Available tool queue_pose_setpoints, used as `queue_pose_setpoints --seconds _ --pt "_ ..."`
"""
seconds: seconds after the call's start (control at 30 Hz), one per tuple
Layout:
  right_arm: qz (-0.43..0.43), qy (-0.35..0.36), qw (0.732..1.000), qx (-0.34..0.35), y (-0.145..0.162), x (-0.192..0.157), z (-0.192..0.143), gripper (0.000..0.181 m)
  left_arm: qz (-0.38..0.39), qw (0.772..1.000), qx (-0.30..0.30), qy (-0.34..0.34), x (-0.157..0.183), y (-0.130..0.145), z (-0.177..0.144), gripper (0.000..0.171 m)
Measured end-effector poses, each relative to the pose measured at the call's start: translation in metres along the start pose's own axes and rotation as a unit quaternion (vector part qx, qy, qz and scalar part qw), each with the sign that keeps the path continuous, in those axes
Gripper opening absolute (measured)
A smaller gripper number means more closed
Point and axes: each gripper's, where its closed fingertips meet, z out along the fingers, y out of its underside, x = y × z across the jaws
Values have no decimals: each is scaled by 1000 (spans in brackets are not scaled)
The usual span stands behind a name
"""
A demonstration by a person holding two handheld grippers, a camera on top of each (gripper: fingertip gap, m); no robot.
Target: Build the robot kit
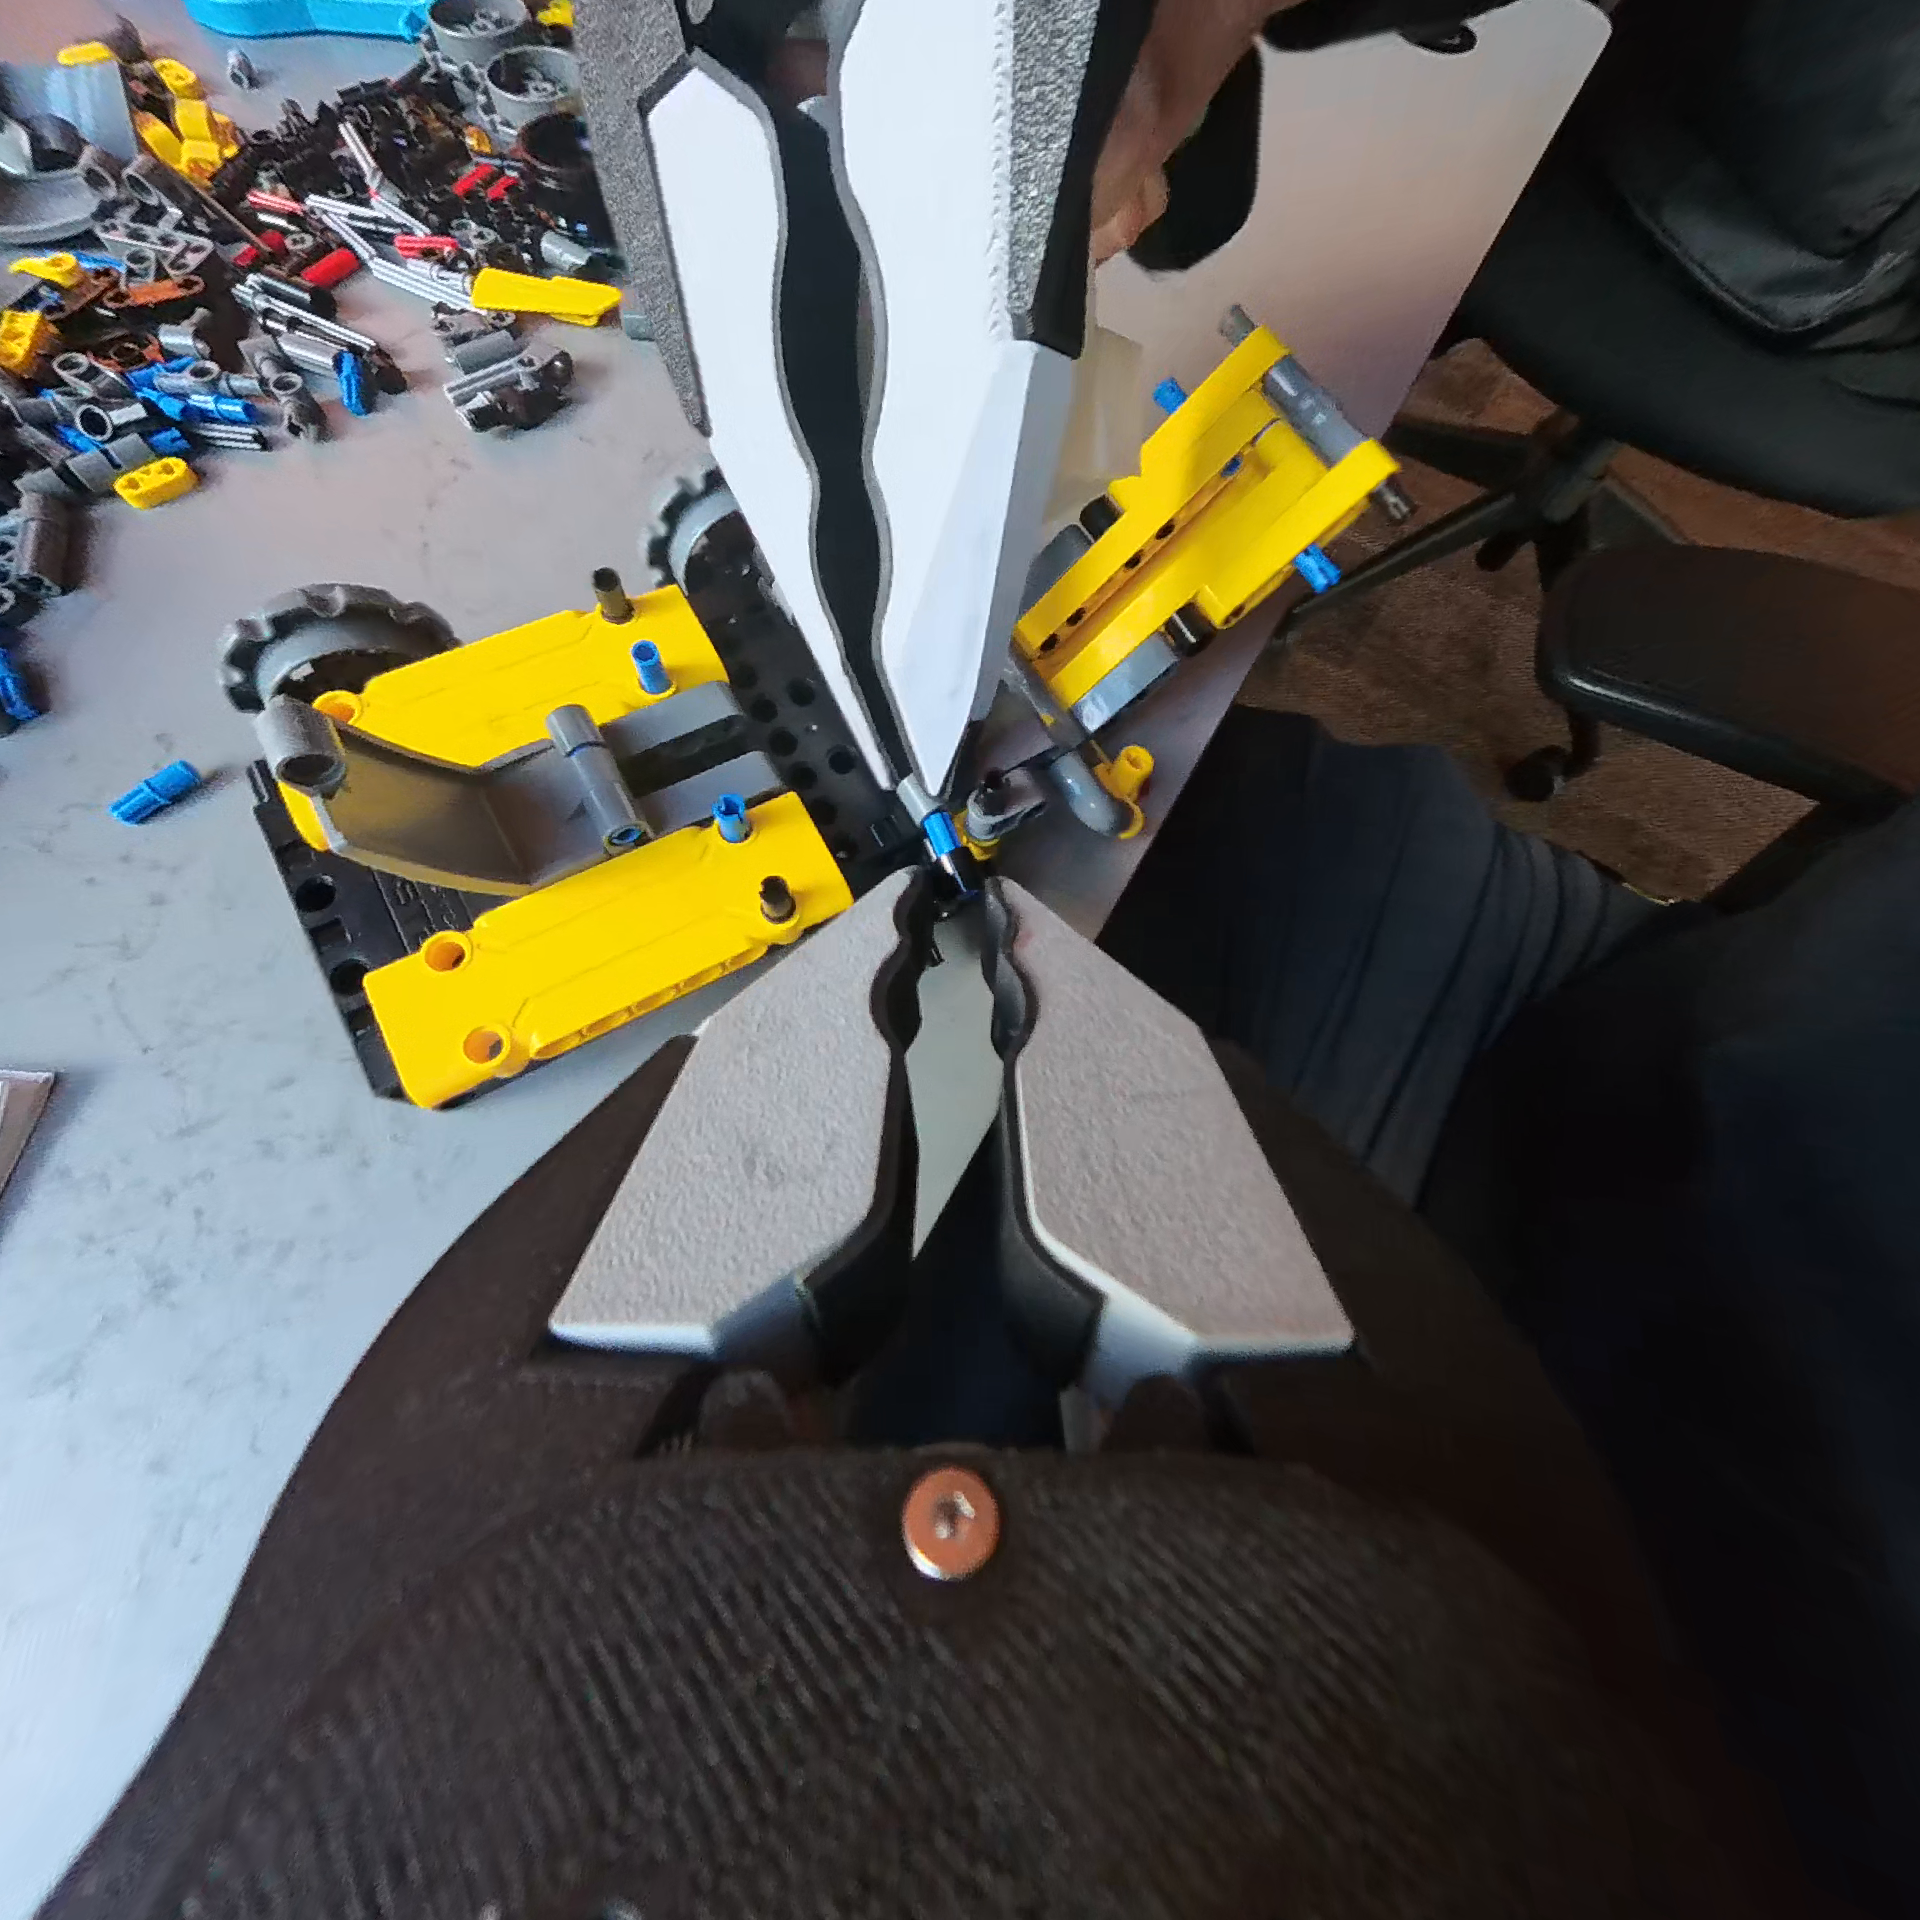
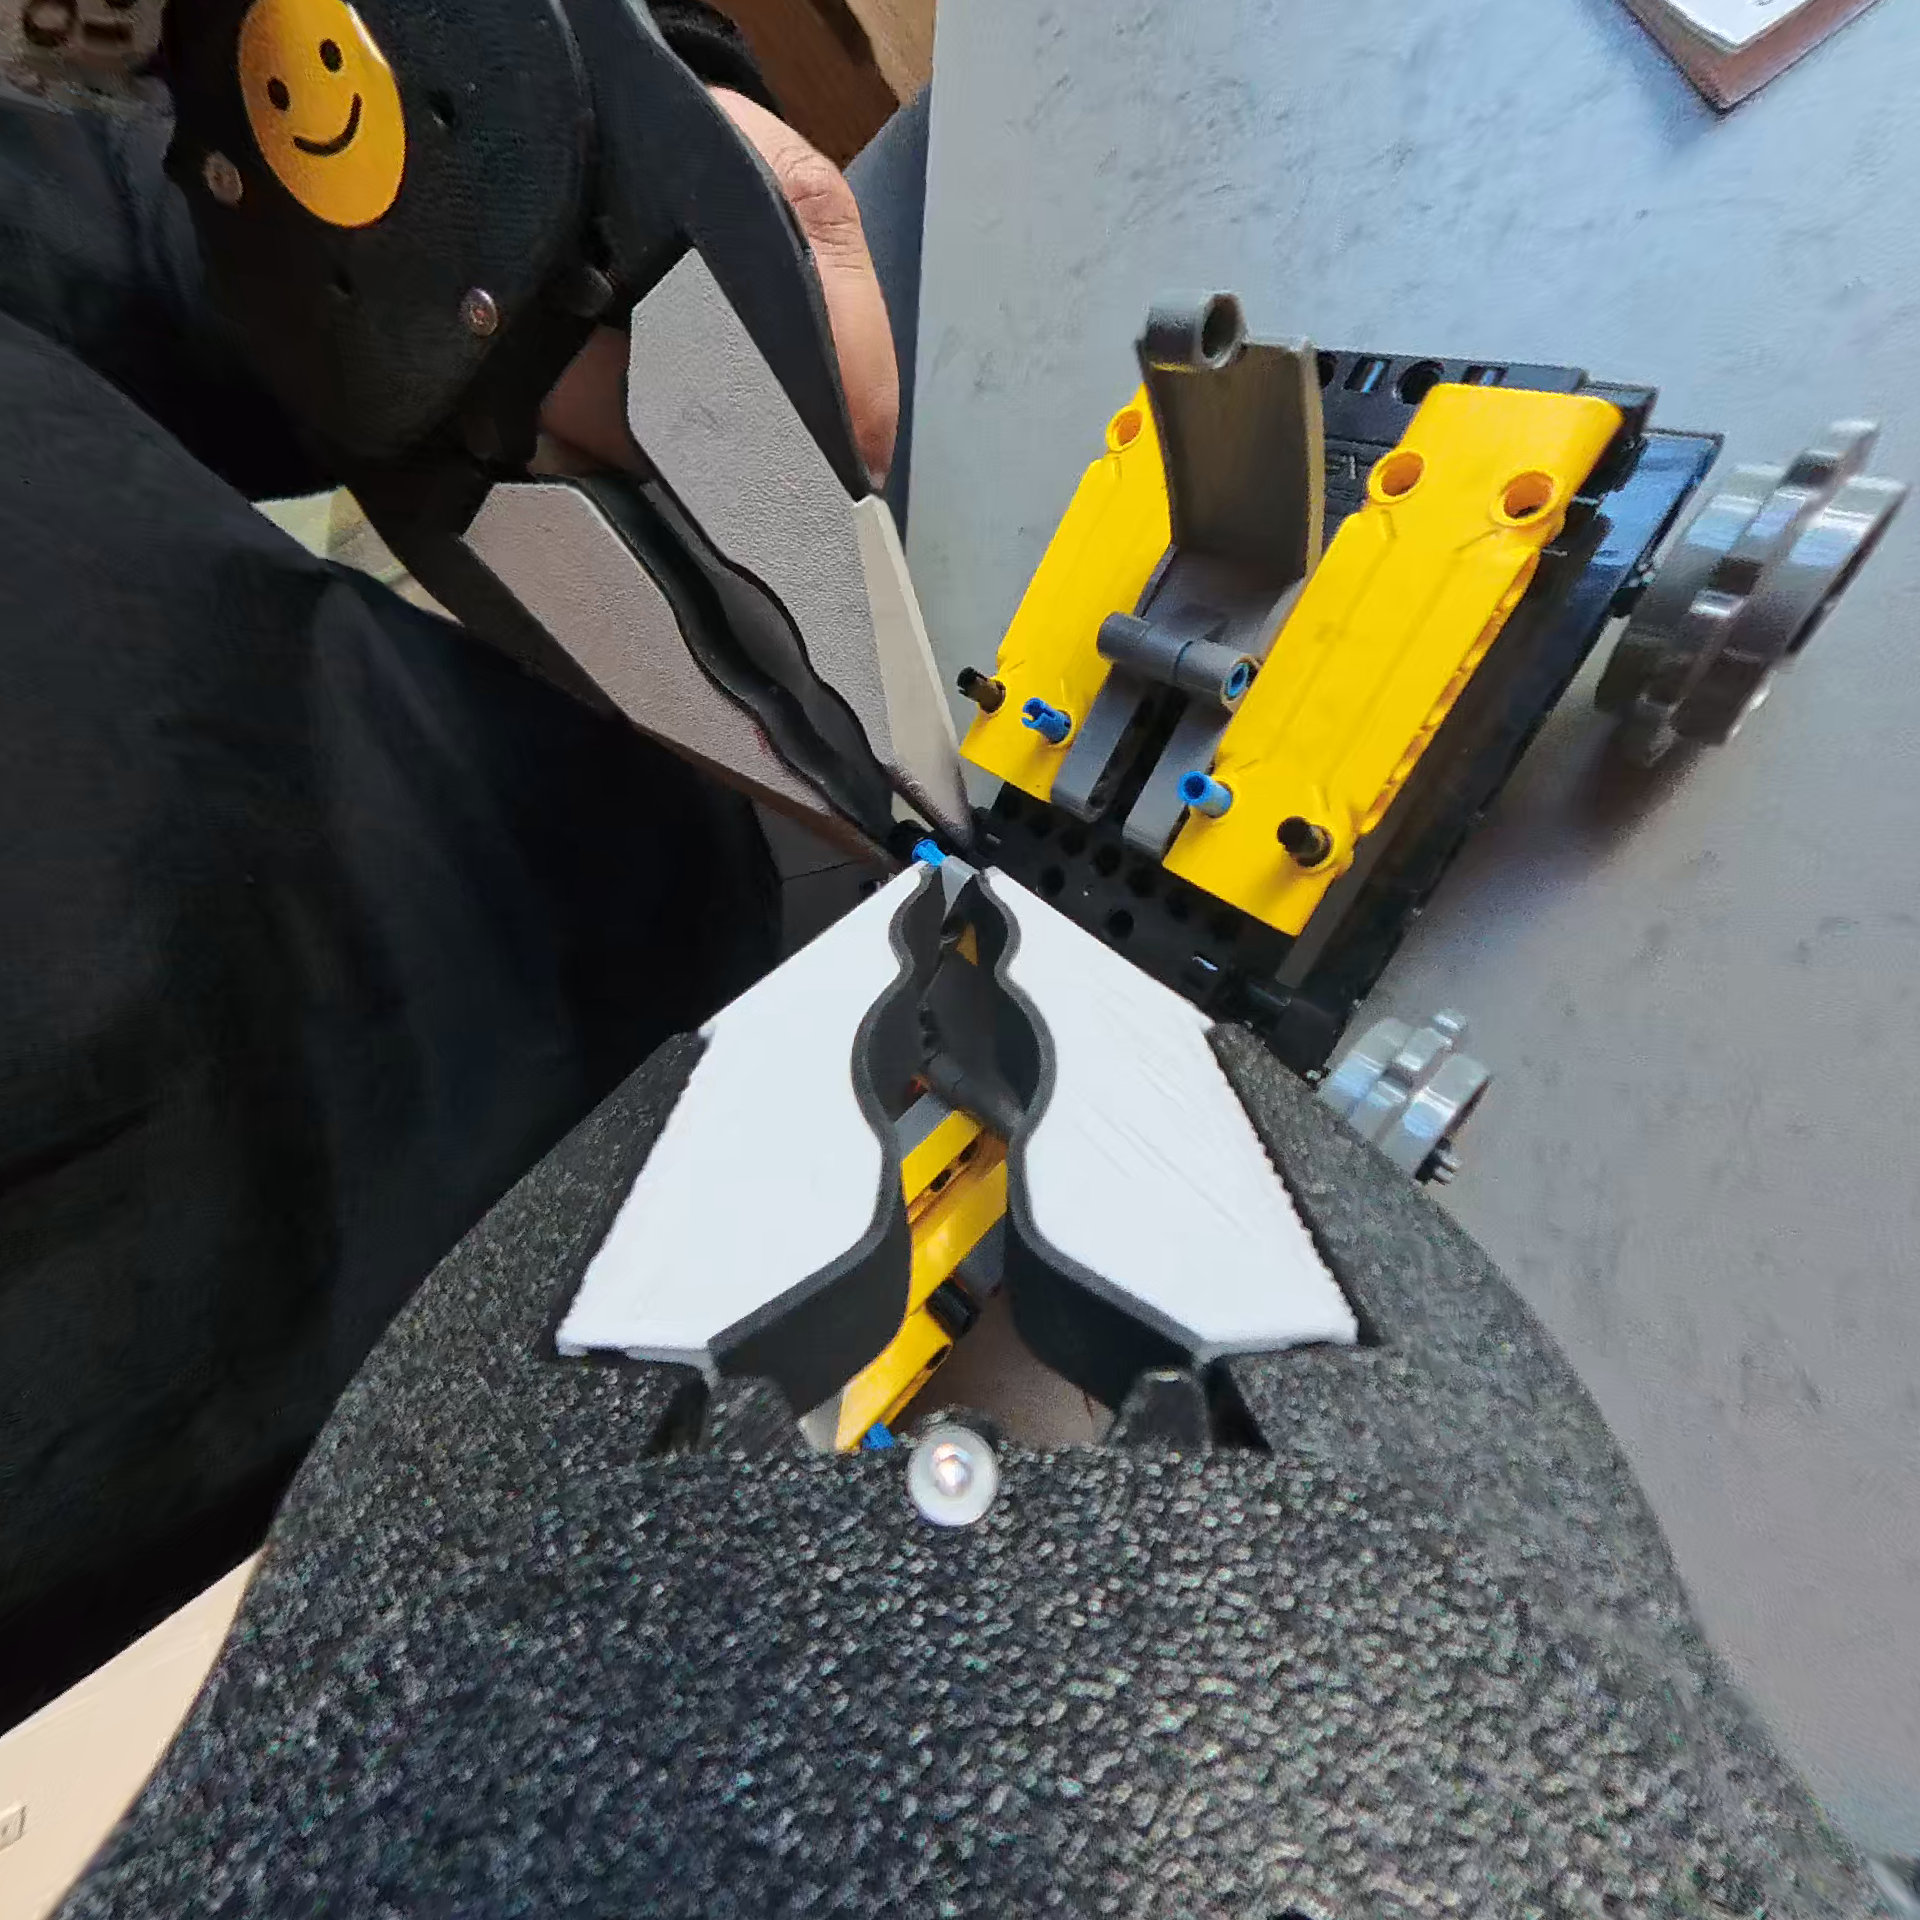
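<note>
Yellow, black and grey on a pale grey table (image 1: 156, 1195)

Beside the yellow-panelled, black-based model (image 1: 582, 935), the left gripper (image 1: 951, 894) shows grey fingers with black pads, the right gripper (image 2: 951, 883) white ones; a blue pin (image 1: 940, 831) sits between; beyond the model, mixed yellow, blue, red, grey loose pieces (image 1: 208, 312).

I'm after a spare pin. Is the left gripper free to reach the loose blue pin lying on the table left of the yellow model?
Probably not yet. The left gripper is shut on a small blue-and-black pin, tip to tip with the right gripper. The loose blue pin itself lies unobstructed.
</note>
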Motion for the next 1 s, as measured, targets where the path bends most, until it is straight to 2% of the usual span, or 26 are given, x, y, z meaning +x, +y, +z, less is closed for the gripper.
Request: queue_pose_setpoints --seconds 0.13,0.47,0.7,0.87,0.93,0.97,1.0 --pt "17 1 1000 4 3 -1 -1 6 27 1000 -7 -12 0 0 0 5" --pt "-8 15 999 52 0 3 -2 2 53 998 -28 -10 -3 -3 3 4" --pt "-11 28 997 75 -2 6 -2 0 -11 999 -32 -28 -5 -4 5 5" --pt "-12 71 994 84 -5 12 -6 1 -59 997 8 -54 -9 -7 8 5" --pt "0 65 994 85 -5 13 -10 4 -65 996 14 -51 -6 -9 8 6" --pt "11 52 995 89 -5 11 -11 13 -65 996 18 -52 -5 -10 8 6" --pt "21 43 994 93 -4 9 -13 17 -65 997 25 -43 -2 -13 7 13"
